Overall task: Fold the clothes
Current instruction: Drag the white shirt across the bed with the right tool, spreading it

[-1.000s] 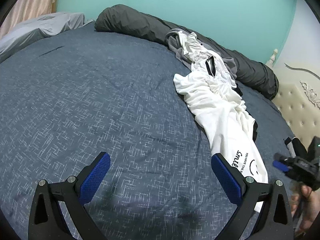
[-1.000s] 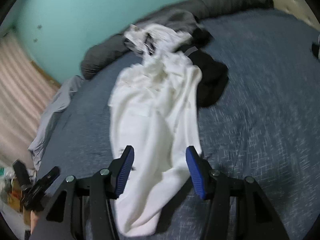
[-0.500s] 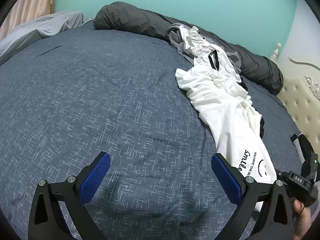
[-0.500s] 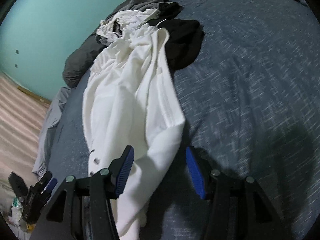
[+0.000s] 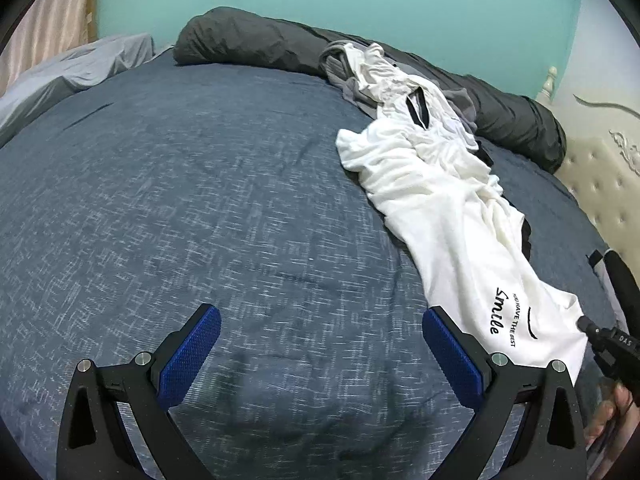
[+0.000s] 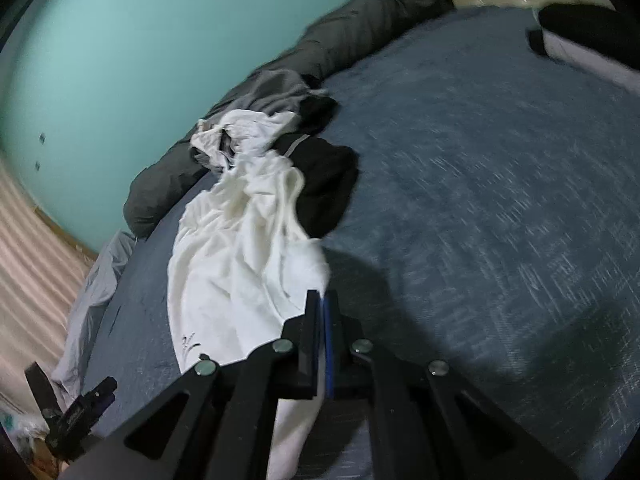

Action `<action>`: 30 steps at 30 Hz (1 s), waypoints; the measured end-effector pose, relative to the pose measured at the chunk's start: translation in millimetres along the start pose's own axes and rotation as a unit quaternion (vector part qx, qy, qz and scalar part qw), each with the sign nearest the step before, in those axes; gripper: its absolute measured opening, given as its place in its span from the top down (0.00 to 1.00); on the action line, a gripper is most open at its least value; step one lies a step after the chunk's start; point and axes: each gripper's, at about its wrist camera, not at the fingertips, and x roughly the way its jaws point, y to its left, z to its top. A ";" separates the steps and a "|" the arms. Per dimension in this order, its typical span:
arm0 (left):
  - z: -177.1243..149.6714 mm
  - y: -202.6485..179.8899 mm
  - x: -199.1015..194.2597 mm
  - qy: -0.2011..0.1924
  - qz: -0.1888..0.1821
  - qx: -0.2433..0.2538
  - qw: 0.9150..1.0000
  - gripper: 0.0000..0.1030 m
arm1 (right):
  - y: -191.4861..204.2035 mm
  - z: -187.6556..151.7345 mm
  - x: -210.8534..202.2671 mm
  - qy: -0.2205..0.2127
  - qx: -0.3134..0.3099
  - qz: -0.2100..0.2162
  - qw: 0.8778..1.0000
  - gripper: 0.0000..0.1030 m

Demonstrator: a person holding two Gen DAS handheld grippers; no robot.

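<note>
White cotton, thin and limp: the T-shirt (image 5: 452,216) lies strung out and crumpled across the blue bed (image 5: 200,200), its far end tangled in the clothes pile (image 6: 280,128) against the dark bolster (image 5: 260,40). Your right tongs (image 6: 322,300) have just closed and now pinch its near corner. Your left tongs (image 5: 320,344) stand apart, empty, beside the printed hem. Judged light and soft, it will sag and drag; take the opposite hem corner next.

White "Smile" T-shirt (image 5: 448,216) crumpled lengthwise on blue bedspread (image 5: 180,200).
</note>
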 end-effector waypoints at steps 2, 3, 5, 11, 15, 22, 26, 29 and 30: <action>0.6 -6.7 1.8 0.000 -0.002 0.007 1.000 0.00 | -6.1 -4.2 0.1 0.001 0.002 0.007 1.000 0.98; 1.0 -10.2 2.8 -0.001 -0.004 0.011 1.000 0.00 | -7.5 -7.1 0.2 0.001 0.003 0.014 1.000 0.98; 1.9 -18.3 5.1 -0.001 -0.009 0.016 1.000 0.00 | -7.1 -9.5 2.7 0.003 0.002 0.029 1.000 0.98; 6.1 -40.0 13.0 -0.001 -0.019 0.025 1.000 0.00 | 8.2 -7.1 6.4 0.016 -0.025 0.048 0.998 0.98; 9.8 -51.9 21.0 0.002 -0.033 0.020 0.999 0.00 | 9.9 -6.4 10.6 0.028 -0.035 0.050 0.998 0.97; 4.7 -78.6 28.6 0.012 -0.039 0.055 0.998 0.00 | -8.8 -1.7 24.2 0.057 0.000 0.048 0.997 0.97; 5.8 -77.8 30.6 0.017 -0.033 0.054 0.998 0.00 | -17.0 14.0 17.6 0.044 0.003 0.031 0.999 0.82; 14.7 -76.0 34.0 0.013 -0.032 0.052 0.998 0.00 | -23.2 33.3 5.0 0.014 0.004 0.025 1.000 0.65; 18.0 -75.9 35.3 0.009 -0.030 0.055 0.998 0.00 | -24.8 39.7 3.7 0.009 0.005 0.023 1.000 0.64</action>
